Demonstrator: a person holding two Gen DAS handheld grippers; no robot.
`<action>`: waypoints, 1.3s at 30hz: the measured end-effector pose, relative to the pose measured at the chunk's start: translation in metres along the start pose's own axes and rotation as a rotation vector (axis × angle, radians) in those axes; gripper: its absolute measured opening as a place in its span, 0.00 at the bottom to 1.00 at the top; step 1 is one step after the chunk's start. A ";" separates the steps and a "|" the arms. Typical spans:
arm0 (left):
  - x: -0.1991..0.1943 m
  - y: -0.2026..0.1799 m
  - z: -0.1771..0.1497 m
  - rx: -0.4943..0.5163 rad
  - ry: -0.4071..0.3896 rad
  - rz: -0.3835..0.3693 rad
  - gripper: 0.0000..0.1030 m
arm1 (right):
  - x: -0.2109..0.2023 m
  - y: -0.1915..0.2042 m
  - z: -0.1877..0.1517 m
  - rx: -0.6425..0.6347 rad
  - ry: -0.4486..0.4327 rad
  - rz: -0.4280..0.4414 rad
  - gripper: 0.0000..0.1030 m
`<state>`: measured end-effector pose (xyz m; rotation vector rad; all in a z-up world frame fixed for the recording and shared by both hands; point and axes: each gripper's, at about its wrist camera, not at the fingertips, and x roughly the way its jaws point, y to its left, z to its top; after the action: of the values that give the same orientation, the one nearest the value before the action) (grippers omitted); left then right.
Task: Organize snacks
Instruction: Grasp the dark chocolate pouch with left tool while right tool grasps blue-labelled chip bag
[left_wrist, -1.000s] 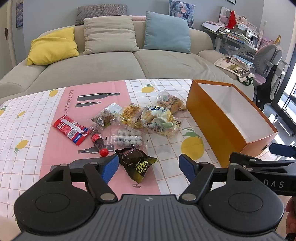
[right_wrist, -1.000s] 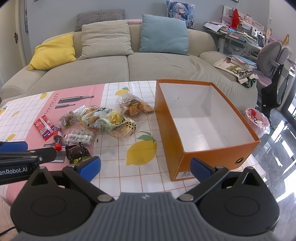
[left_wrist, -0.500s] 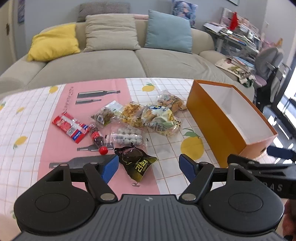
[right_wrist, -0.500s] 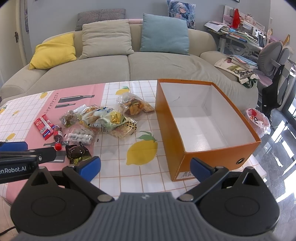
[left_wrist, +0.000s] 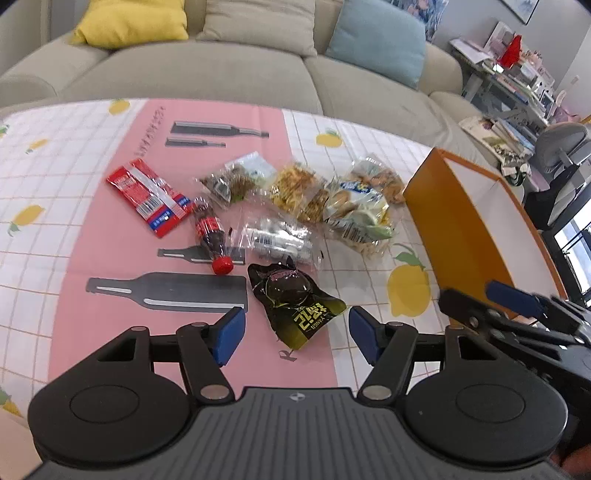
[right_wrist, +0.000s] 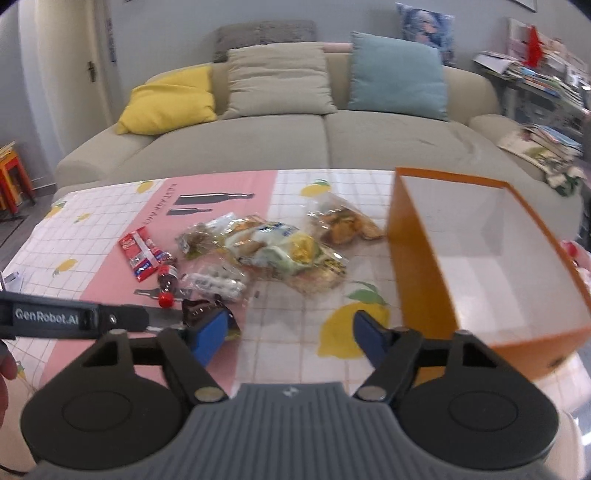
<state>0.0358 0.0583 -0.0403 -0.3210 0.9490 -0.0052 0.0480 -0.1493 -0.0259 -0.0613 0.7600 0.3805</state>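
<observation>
On the pink band of the tablecloth (left_wrist: 110, 325), just ahead of my left gripper (left_wrist: 295, 328), lies a glossy black pouch with yellow lettering (left_wrist: 295, 302), bulging round in the middle and crimped flat at its near end. My left jaws stand wide apart with the pouch's near end between their blue pads (left_wrist: 231, 334), touching neither. Beyond it sits a crinkly clear packet of small white sweets (left_wrist: 277, 240), and to its left a little cola-shaped bottle with a red cap (left_wrist: 212, 236) lies on its side. Further left is a flat red foil wrapper (left_wrist: 151, 197). Behind these, several transparent bags are heaped together: a dark nutty one (left_wrist: 231, 181), a golden crispy one (left_wrist: 295, 188), a puffy white and green bag (left_wrist: 356, 214) and a packet of brown chips (right_wrist: 347, 223) nearest the box.

To the right stands a rectangular orange cardboard box (right_wrist: 417, 266), smooth and white inside, open at the top with nothing in it that I can see. My right gripper (right_wrist: 290, 334) hangs over the checked, lemon-printed cloth just left of the box, its jaws spread wide and holding nothing. Past the table runs a soft beige sofa (right_wrist: 295, 144) with yellow, grey and blue cushions
</observation>
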 end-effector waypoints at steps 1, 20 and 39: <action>0.005 0.002 0.003 -0.007 0.008 -0.006 0.73 | 0.008 0.002 0.003 -0.011 0.003 0.005 0.62; 0.075 0.031 0.060 -0.061 0.073 0.046 0.72 | 0.136 0.009 0.048 -0.359 -0.011 0.064 0.87; 0.088 0.043 0.068 -0.057 0.086 0.045 0.72 | 0.180 0.024 0.047 -0.397 0.020 0.123 0.77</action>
<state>0.1362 0.1049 -0.0853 -0.3539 1.0426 0.0495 0.1887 -0.0618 -0.1126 -0.3925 0.7012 0.6455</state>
